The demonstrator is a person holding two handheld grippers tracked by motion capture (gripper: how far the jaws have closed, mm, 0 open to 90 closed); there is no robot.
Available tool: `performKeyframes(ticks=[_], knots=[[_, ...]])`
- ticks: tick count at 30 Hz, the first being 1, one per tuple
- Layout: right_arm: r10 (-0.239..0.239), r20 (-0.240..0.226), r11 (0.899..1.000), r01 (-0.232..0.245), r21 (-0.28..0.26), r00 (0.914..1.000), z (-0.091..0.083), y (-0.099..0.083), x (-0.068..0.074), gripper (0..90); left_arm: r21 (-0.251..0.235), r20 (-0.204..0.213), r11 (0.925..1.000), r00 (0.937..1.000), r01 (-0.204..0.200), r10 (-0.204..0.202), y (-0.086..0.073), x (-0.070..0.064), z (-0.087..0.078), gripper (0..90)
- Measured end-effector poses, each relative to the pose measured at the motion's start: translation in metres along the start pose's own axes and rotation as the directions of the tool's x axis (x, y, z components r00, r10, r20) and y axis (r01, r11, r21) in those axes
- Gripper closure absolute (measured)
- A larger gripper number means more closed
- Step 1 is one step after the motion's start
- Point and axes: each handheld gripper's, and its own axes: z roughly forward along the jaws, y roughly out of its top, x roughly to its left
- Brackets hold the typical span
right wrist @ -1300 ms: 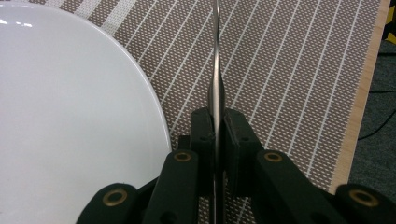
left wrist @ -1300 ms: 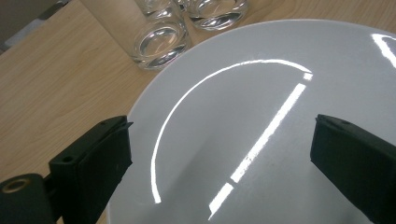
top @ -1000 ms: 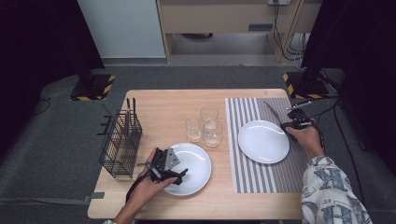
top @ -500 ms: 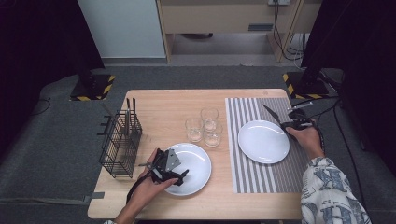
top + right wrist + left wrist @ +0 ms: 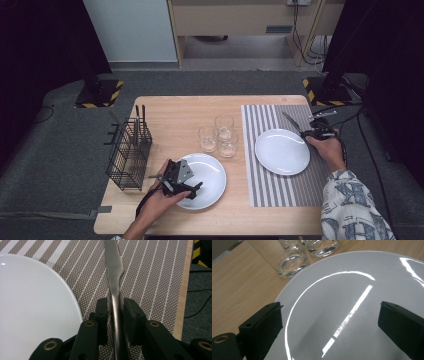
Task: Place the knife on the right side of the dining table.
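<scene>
Placemat (image 5: 280,165), right half of table, carries far plate (image 5: 282,151); knife (image 5: 115,282) just right of it. Right gripper (image 5: 115,315) clamps the handle. Judged stiff, light, slick steel: grip mid-handle. Left gripper (image 5: 329,322) gapes empty over near plate (image 5: 352,302).

1. We see a light wooden table (image 5: 180,107) standing on dark grey carpet (image 5: 60,150).
2. At twelve o'clock stands a wooden cabinet (image 5: 240,15); at eleven, a pale panel (image 5: 132,30).
3. Black curtains (image 5: 35,45) hang at nine and three o'clock.
</scene>
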Motion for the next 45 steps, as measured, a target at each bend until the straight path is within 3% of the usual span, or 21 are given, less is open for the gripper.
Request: performKeyframes(ticks=[12,21,27,30,33,38,45], knots=[[0.026,0.011,0.999,-0.025,-0.039,0.9996,0.01,0.006,0.003,71.9,0.002,0.007,1.0,1.0,0.003,-0.003,0.0,-0.001,0.002,4.8],[-0.013,0.038,0.999,0.014,-0.036,0.9992,0.014,0.013,0.009,79.5,0.012,0.015,0.9999,0.9999,-0.002,0.002,-0.001,-0.002,0.002,4.9],[-0.012,0.0,0.999,0.012,-0.052,0.9999,0.014,0.014,0.012,79.4,0.017,0.018,0.9999,0.9998,-0.003,0.003,-0.003,-0.002,0.001,4.9],[0.013,-0.01,0.997,-0.014,-0.076,0.9999,0.014,0.015,0.013,72.5,0.011,0.018,0.9999,0.9998,0.003,-0.003,-0.003,-0.003,0.001,4.9],[0.045,-0.012,0.992,-0.046,-0.116,0.9989,0.009,0.018,0.012,71.9,0.011,0.018,0.9999,0.9998,-0.002,0.002,-0.003,-0.003,0.001,4.9],[0.025,-0.001,0.992,-0.025,-0.124,0.9997,-0.003,0.017,0.012,72.4,0.01,0.02,0.9999,0.9998,-0.004,0.004,-0.002,-0.004,0.001,4.9],[0.058,0.004,0.989,-0.057,-0.134,0.9983,-0.026,-0.008,0.01,73.5,-0.004,0.023,1.0,0.9997,-0.003,0.003,-0.002,-0.005,-0.002,4.9]])
